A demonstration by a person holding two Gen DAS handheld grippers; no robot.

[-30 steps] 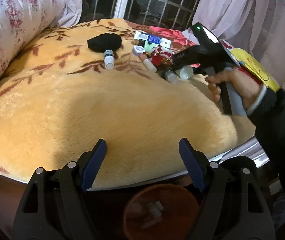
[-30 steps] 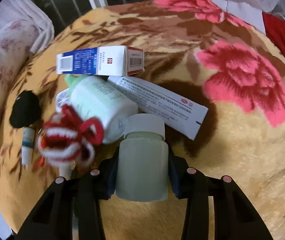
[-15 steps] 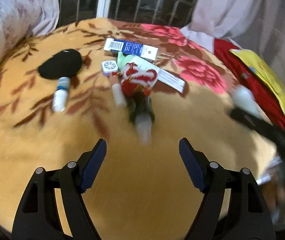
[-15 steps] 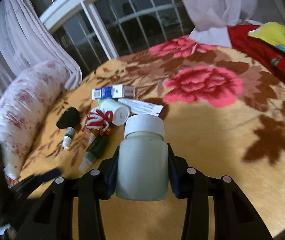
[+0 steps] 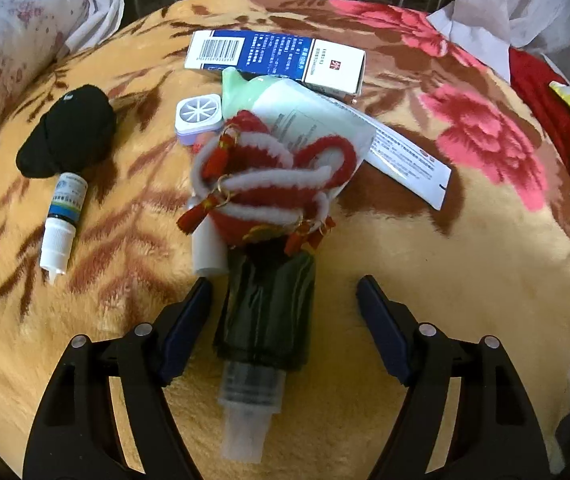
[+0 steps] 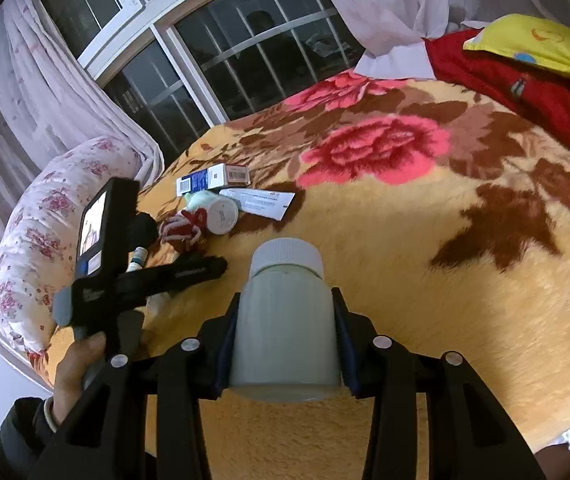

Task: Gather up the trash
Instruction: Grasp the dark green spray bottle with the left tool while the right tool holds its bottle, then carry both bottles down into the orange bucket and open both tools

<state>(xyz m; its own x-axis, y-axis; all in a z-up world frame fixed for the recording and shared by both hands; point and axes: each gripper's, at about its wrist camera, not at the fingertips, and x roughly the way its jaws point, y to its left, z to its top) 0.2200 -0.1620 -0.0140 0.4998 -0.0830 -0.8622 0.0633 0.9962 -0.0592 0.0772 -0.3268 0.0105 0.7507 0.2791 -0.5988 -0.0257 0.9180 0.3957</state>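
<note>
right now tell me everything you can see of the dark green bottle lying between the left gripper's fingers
The dark green bottle looks like glossy plastic, with a clear ribbed cap toward the camera. It lies on the orange plush blanket, its far end under a red-and-white fuzzy ornament. The left gripper straddles it, jaws closing, pads not yet touching.
</note>
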